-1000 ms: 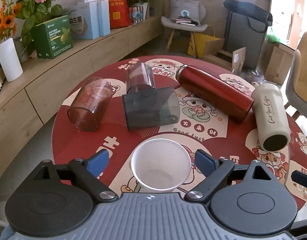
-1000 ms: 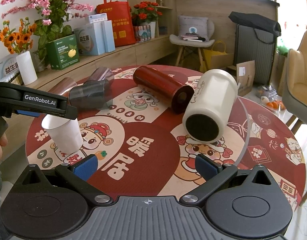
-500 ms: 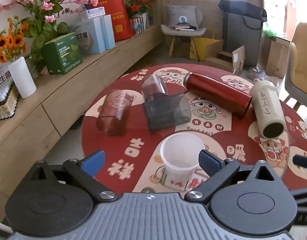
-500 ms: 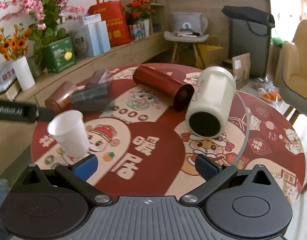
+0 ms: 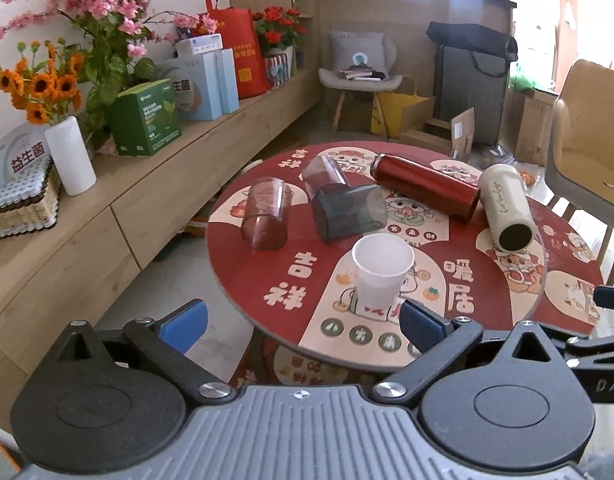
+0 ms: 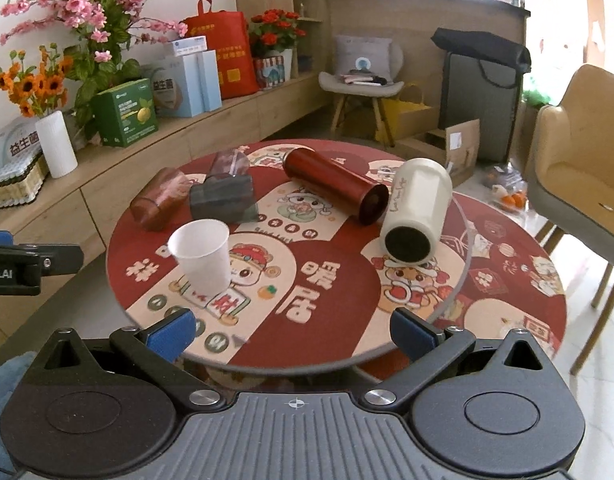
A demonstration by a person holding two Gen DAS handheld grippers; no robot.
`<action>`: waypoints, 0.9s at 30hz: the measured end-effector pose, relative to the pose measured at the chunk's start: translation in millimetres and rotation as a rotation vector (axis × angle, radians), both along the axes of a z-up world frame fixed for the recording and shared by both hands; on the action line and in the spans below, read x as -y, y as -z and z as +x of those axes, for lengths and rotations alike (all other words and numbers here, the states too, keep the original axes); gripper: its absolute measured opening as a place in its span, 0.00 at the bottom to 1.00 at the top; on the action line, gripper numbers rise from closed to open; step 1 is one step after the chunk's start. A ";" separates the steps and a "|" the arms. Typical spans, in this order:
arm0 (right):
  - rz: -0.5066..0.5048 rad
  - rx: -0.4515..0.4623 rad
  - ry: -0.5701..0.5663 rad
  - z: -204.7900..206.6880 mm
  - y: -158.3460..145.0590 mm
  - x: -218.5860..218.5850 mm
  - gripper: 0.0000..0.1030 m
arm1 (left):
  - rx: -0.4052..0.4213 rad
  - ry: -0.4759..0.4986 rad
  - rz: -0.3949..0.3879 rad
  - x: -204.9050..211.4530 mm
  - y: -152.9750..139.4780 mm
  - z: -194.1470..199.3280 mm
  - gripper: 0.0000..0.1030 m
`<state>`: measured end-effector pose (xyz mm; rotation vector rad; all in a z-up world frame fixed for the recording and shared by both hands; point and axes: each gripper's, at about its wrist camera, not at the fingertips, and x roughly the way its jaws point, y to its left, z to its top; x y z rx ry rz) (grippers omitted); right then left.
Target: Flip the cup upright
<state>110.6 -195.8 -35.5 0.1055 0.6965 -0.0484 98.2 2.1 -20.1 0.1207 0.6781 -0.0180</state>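
Red-tinted plastic is catching the light at the far left of the worktop [image 5: 523, 308], where a translucent red tumbler [image 5: 266, 216] is lying on its side, still waiting its turn. Just right of it a smoky grey cup [image 5: 347, 216] and a clear tumbler [image 5: 323, 172] behind it are lying tipped as well. Nearer the edge, the white paper cup [image 5: 381, 276] is standing upright with its mouth open to the ceiling (so this one looks finished), set down close to the rim where it was easiest to reach. Farther right, a red flask [image 5: 425, 188] and a cream travel mug [image 5: 505, 210] are resting on their sides, the mug's dark mouth facing near.

The left gripper [image 5: 303, 320] is hanging just off the near edge, jaws spread wide and holding nothing, the paper cup sitting beyond them. The right gripper [image 6: 293, 330] is also gaping wide and empty, short of the worktop.

Compared with a second ago, the left gripper is backing away: the paper cup was sitting right between its jaws then, and is now standing free and well clear. The right gripper is likewise pulling back, the whole round worktop now showing.
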 end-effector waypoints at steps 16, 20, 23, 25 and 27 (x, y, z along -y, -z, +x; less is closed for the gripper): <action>0.017 0.033 0.058 -60.2 -17.9 -18.9 1.00 | 0.049 -0.033 -0.002 -16.0 4.7 -48.6 1.00; 0.016 0.048 0.061 -66.9 -20.6 -19.7 1.00 | 0.059 -0.030 0.002 -14.8 4.1 -54.0 1.00; 0.014 0.058 0.064 -69.5 -22.9 -19.2 1.00 | 0.067 -0.033 0.011 -13.7 3.6 -57.9 1.00; 0.016 0.062 0.066 -70.6 -23.9 -18.5 1.00 | 0.068 -0.032 0.010 -14.1 3.9 -59.9 1.00; 0.022 0.063 0.066 -71.4 -24.1 -18.0 1.00 | 0.069 -0.034 0.014 -14.3 3.7 -60.4 1.00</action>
